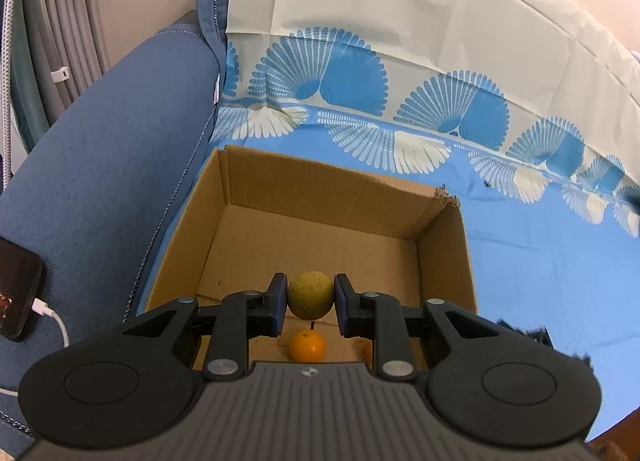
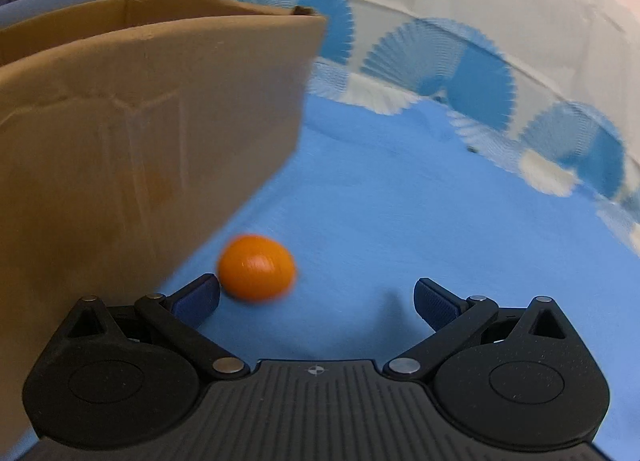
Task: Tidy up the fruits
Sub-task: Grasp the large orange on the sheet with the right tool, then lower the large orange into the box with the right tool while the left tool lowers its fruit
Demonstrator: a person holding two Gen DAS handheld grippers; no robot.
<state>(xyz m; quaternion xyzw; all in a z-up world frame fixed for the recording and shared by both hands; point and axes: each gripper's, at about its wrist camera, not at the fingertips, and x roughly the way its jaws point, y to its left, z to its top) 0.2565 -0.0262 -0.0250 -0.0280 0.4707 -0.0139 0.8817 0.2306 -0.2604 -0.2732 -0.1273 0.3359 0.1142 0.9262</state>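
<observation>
Clamping a yellow-green fruit above the open cardboard box, left hand-held gripper over an orange on the box floor, right hand-held gripper released wide, second orange on the blue cloth beside the box's outer wall, near its left finger.
</observation>
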